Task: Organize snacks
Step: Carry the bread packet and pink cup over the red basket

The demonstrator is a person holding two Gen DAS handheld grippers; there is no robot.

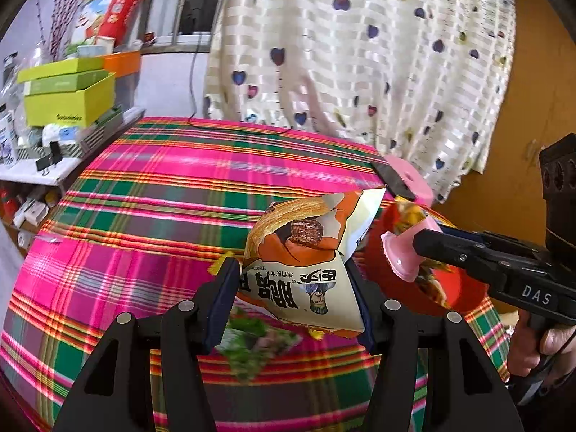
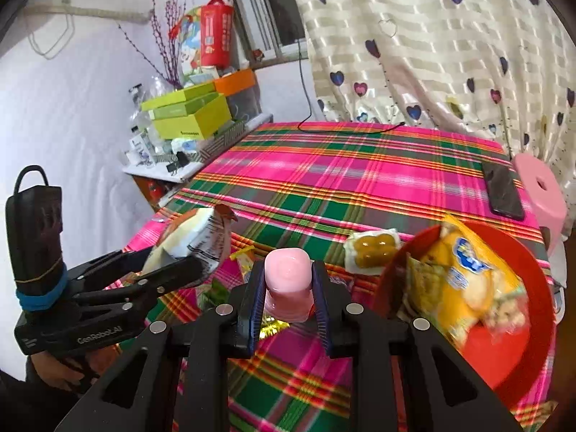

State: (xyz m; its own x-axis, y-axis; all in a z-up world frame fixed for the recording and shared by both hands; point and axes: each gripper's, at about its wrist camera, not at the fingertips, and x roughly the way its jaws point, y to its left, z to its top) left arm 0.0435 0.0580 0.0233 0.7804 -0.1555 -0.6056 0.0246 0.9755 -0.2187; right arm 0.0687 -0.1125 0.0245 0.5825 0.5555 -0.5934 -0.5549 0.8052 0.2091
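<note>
1. Plaid cloth [image 2: 360,180] in pink, green and orange covers the table we work over; it fills most of both wrist views.
2. Behind it we see a cream curtain [image 1: 360,54] with heart prints, and at the far left a cluttered side shelf with yellow-green boxes [image 2: 190,115].
3. At the table's right edge sits a red bowl [image 2: 504,352], tilted in our right wrist view, with a yellow snack bag [image 2: 464,262] lying inside it against the wall.
4. A pink stool [image 2: 543,187] stands just beyond the table's right side, and a dark phone [image 2: 502,189] lies on the cloth near that corner.
5. Our left gripper [image 1: 295,288] has its jaws set wide around an orange-and-white snack packet [image 1: 306,259]; both pads press on the packet's sides, and it is lifted clear of the cloth.
6. Our right gripper [image 2: 286,288] has its jaws drawn narrow and clamped on a small pink jelly cup [image 2: 288,277], held in the air just beside the bowl's near rim.
7. On the cloth between the two grippers we see a white-wrapped pastry packet [image 2: 370,252], touching or nearly touching the bowl's left rim; we cannot tell which.
8. A green-printed packet [image 1: 252,345] lies blurred on the cloth under the left gripper.
9. A small yellow-wrapped sweet [image 2: 246,259] lies on the cloth beyond the right gripper.
</note>
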